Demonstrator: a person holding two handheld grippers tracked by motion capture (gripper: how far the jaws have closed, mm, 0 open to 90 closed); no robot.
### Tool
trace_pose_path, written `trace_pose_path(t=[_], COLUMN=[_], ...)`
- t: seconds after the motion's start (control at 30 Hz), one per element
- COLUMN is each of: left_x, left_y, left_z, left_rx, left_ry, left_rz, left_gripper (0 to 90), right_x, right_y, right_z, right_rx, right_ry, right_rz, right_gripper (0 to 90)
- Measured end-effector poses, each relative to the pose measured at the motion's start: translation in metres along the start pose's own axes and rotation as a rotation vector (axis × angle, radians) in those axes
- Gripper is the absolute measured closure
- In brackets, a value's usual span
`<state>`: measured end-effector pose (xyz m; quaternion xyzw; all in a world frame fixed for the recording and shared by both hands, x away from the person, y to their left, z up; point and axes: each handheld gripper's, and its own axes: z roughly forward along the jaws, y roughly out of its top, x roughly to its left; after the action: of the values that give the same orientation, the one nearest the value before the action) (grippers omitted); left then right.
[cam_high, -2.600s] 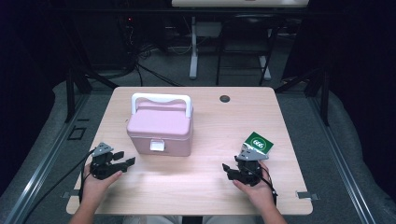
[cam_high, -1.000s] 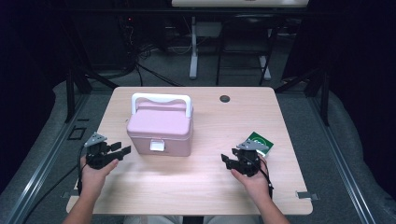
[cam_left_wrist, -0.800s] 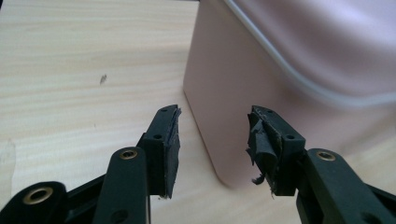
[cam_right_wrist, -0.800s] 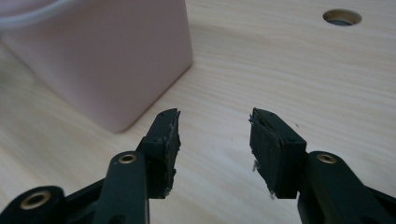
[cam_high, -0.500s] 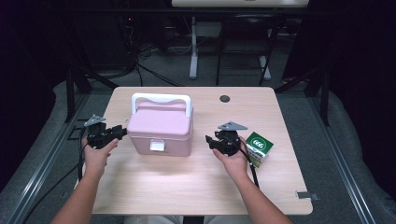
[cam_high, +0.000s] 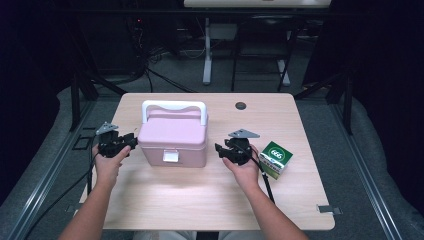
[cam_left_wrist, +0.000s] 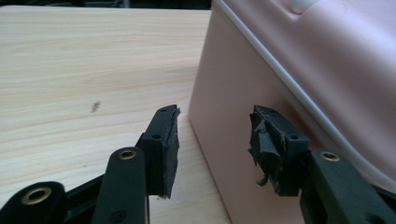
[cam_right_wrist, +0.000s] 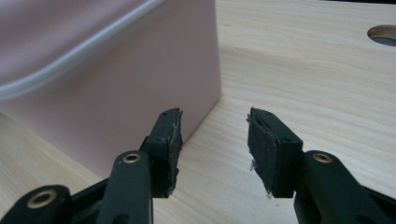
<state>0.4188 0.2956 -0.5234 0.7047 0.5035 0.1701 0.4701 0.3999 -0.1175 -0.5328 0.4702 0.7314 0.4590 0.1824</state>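
The pink lidded box (cam_high: 173, 140) sits centre-left of the frame on the desk (cam_high: 300, 125), white handle (cam_high: 174, 106) up. The left claw (cam_high: 123, 140) and the right claw (cam_high: 222, 151) flank it, both gaping and empty. It looks like rigid, smooth plastic, probably light and a bit slippery; squeezing its side walls together seems safest.

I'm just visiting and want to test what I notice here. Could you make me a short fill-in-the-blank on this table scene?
1. The pink box has a ____ handle on top.
2. The left gripper and the right gripper sit on opposite ____ of the pink box.
3. The fingers of both grippers are ____, holding nothing.
4. The small green carton lies beside the ____ gripper.

Missing words: white; sides; open; right
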Motion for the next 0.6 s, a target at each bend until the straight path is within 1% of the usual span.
trace_pose_path(t=[0.07,0.1,0.17,0.2,0.33,0.43,0.5,0.6], left_x=[-0.002,-0.005,-0.006,-0.008,-0.011,-0.012,-0.013,-0.013], left_y=[0.0,-0.001,-0.001,-0.002,-0.004,-0.005,-0.005,-0.006], left_z=[0.002,0.004,0.005,0.006,0.008,0.009,0.009,0.009], left_rx=[0.004,0.004,-0.001,-0.006,-0.016,-0.014,-0.014,-0.014], left_ry=[-0.017,-0.029,-0.03,-0.025,-0.024,-0.021,-0.028,-0.036], left_rz=[-0.003,0.004,0.001,0.007,0.001,0.003,0.002,0.001], left_gripper=[56.4,57.3,58.7,59.4,62.0,64.4,65.8,66.0], right_x=[0.002,0.003,0.003,0.002,0.001,0.001,0.001,0.002], right_y=[0.002,0.002,0.003,0.004,0.005,0.005,0.006,0.006], right_z=[0.002,0.002,0.002,0.003,0.005,0.007,0.008,0.009], right_rx=[-0.007,-0.008,-0.015,-0.016,-0.018,-0.012,-0.012,-0.012], right_ry=[0.005,0.006,-0.001,-0.004,-0.002,0.0,0.008,0.004], right_rz=[0.003,0.003,-0.001,0.001,0.001,-0.022,-0.02,-0.021], right_gripper=[53.9,53.9,53.9,53.9,53.9,55.5,56.4,56.3])
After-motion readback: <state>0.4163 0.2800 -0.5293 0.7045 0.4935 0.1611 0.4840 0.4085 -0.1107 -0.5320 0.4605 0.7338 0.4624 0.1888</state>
